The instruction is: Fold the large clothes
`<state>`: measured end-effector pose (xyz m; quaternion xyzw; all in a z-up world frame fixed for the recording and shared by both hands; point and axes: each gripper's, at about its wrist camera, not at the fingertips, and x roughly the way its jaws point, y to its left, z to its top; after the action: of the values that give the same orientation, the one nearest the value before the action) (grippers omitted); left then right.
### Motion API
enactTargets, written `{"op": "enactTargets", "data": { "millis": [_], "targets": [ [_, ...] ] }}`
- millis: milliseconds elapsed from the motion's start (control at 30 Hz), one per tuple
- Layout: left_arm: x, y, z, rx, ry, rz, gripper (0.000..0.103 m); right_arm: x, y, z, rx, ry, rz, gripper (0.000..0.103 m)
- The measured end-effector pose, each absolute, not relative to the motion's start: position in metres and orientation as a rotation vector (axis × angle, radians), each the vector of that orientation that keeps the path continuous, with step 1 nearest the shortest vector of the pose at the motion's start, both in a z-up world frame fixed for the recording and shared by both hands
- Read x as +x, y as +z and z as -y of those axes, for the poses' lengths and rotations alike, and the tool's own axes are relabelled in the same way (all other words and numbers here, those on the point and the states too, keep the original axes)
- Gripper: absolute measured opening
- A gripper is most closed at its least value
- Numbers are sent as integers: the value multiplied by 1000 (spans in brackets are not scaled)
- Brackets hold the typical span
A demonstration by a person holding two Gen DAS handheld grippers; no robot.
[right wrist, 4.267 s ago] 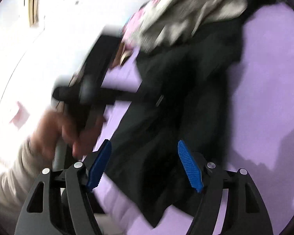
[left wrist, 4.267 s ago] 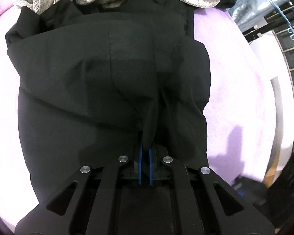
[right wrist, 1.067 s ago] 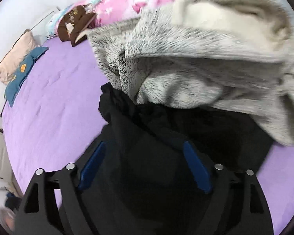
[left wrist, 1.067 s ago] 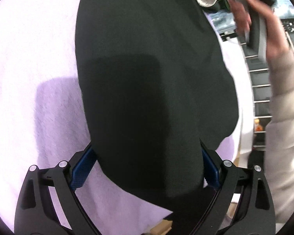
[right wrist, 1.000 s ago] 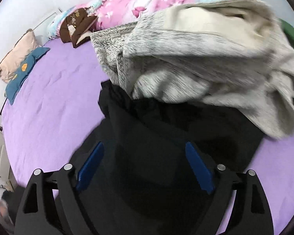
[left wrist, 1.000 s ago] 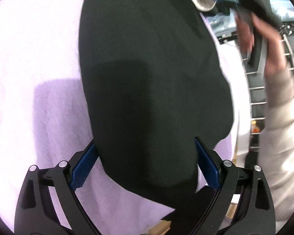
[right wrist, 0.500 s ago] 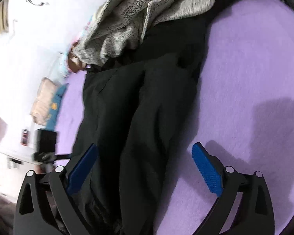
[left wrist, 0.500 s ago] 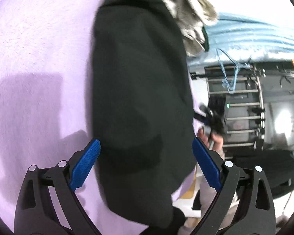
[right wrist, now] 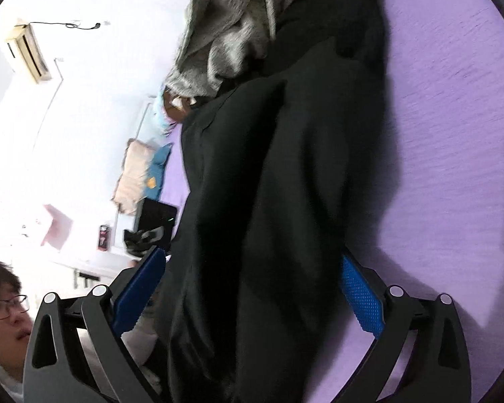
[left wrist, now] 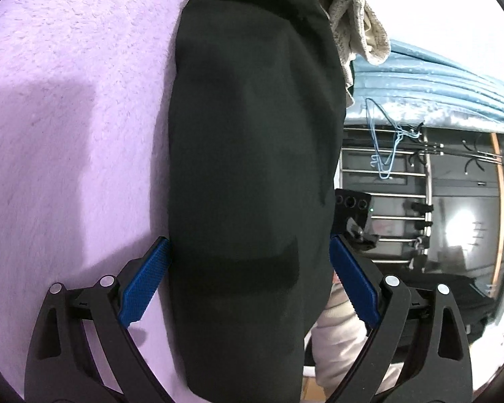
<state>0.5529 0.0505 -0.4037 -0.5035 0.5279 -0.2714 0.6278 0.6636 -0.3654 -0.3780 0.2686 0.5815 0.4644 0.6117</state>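
the left tongs (left wrist: 248, 285) stand spread wide, blue ribbed pads at 8 and 4 o'clock of the left wrist view, with the long black folded garment (left wrist: 252, 168) lying between them; the left pad sits right against the cloth's edge and the right pad just beside the other edge, so the cloth is released rather than clamped. the right tongs (right wrist: 252, 295) are likewise splayed to their widest. their jaws have just been opening, and the same black garment (right wrist: 279, 201) runs between the pads without being pinched.

the garment lies stretched on the fuzzy lilac bed cover (left wrist: 67, 117), running from 6 o'clock to 12 o'clock in both views, its far end tucked under a heap of speckled grey knit clothing (right wrist: 238, 23). about four seconds ago the left tongs were clenched on a fold of this black cloth; now they are let go, and the garment looks narrower and smoother. a second ago the right tongs faced the grey heap head-on; now they lie along the garment's length.

a cream sleeve (left wrist: 336, 332) shows at 5 o'clock in the left wrist view, beside blue wire hangers (left wrist: 383, 141) on a metal rack (left wrist: 403, 198).
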Motion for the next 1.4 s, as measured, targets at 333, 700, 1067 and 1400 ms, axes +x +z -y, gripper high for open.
{"op": "enactTargets", "data": {
  "millis": [333, 700, 1067, 1400],
  "targets": [
    [565, -411, -28, -1107, -653, -1240, 94, 660, -387, 338, 464, 1025, -1416, 98],
    [563, -416, -27, -1096, -637, -1246, 73, 654, -386, 327, 329, 1007, -1410, 75],
    [557, -419, -33, -1124, -664, -1230, 45, 649, -376, 328, 438, 1046, -1415, 29],
    [541, -383, -34, -1136, -718, -1175, 33, 637, -358, 327, 436, 1064, -1328, 16]
  ]
}}
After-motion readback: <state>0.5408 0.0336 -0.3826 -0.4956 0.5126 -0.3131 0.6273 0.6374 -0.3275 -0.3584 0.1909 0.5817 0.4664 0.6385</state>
